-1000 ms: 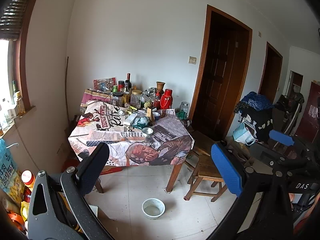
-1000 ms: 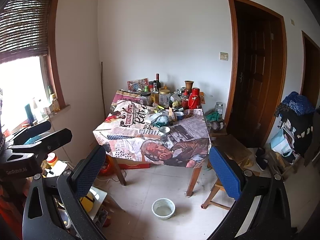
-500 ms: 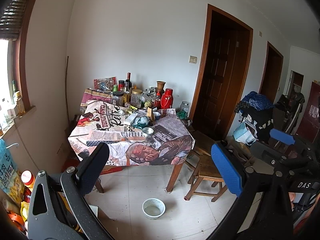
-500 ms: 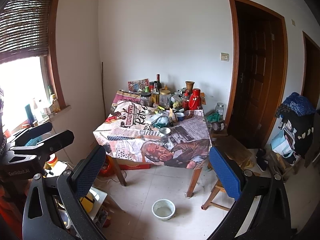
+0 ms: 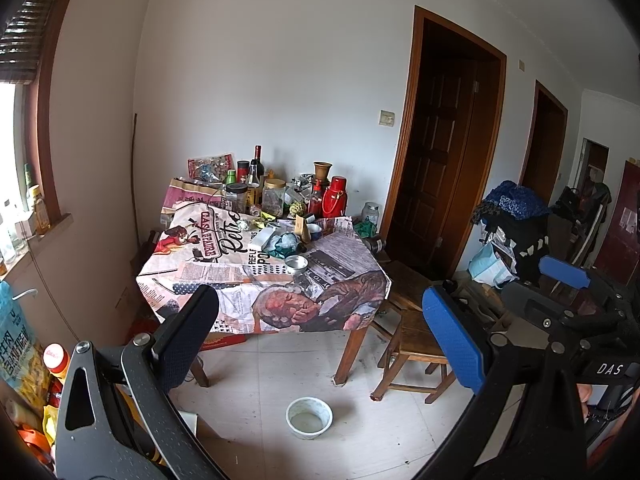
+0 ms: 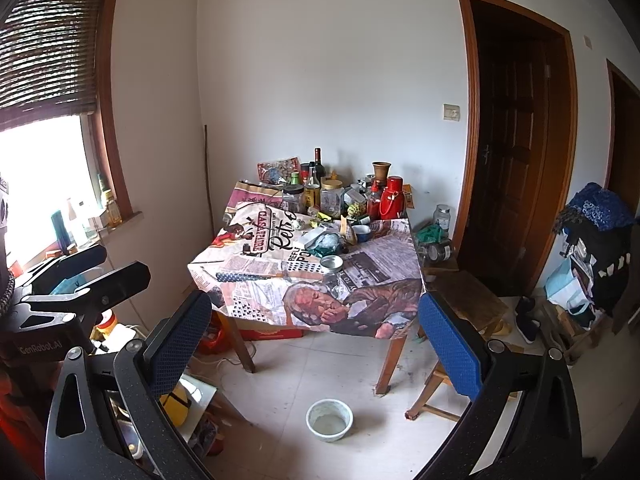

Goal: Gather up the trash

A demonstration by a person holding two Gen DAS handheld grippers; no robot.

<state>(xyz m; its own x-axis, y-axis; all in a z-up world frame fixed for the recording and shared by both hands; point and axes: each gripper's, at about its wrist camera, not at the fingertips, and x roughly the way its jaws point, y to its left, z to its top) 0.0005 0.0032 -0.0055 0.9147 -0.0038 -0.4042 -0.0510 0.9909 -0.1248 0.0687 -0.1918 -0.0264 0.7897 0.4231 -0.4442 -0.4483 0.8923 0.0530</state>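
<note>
A table (image 5: 224,280) under a printed cloth stands across the room, well beyond both grippers. On it lie a crumpled blue-green plastic bag (image 5: 286,242) (image 6: 328,242), yellow wrappers (image 5: 260,220), a white box (image 5: 262,238) and a small metal tin (image 5: 297,264) (image 6: 331,263). My left gripper (image 5: 320,336) is open and holds nothing; it also shows at the left of the right wrist view as the left gripper (image 6: 88,272). My right gripper (image 6: 314,342) is open too, with nothing between its fingers.
Bottles, jars and a red flask (image 5: 335,202) crowd the table's back. A white bowl (image 5: 309,417) sits on the tiled floor in front. A wooden stool (image 5: 416,336) stands right of the table, a clothes heap (image 5: 516,216) farther right, bags (image 5: 16,344) at the left.
The left gripper has edged slightly forward in the right wrist view. Nothing was taken hold of; the table's things have not moved.
</note>
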